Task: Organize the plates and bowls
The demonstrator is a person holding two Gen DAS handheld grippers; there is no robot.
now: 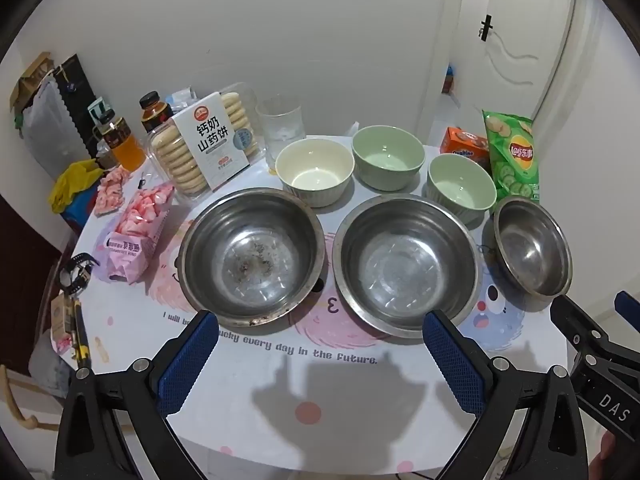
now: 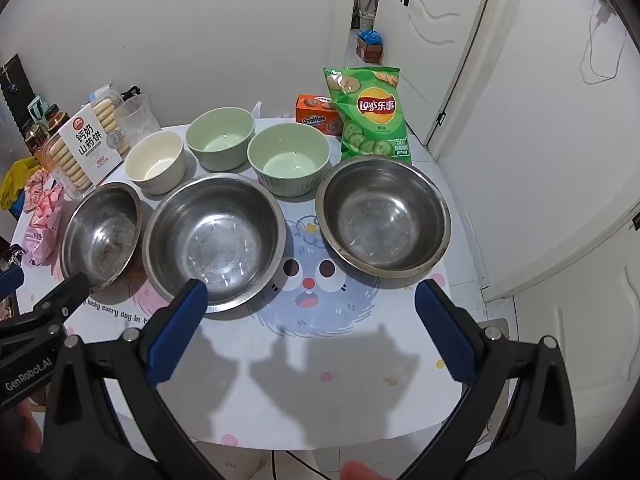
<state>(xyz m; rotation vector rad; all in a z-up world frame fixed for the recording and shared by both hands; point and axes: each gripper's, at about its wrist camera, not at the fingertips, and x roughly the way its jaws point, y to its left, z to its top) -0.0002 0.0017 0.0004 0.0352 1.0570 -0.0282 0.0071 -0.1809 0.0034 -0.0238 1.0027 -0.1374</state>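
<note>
Three steel bowls stand in a front row on the table (image 1: 352, 412): a soiled one (image 1: 252, 256) on the left, a clean large one (image 1: 404, 264) in the middle, and a smaller one (image 1: 532, 244) on the right. Behind them are a cream bowl (image 1: 314, 170) and two green bowls (image 1: 388, 156) (image 1: 460, 188). My left gripper (image 1: 320, 320) hangs open over the near table, in front of the left and middle steel bowls. My right gripper (image 2: 312, 286) is open too, empty, between the middle steel bowl (image 2: 214, 240) and the right steel bowl (image 2: 384, 216).
A biscuit box (image 1: 208, 144) and a glass (image 1: 282, 126) stand at the back left, with bottles (image 1: 120, 140) and pink snack bags (image 1: 136, 232) beside them. A green chips bag (image 2: 370, 114) and an orange box (image 2: 316, 114) sit at the back right. A watch (image 1: 76, 274) lies at the left edge.
</note>
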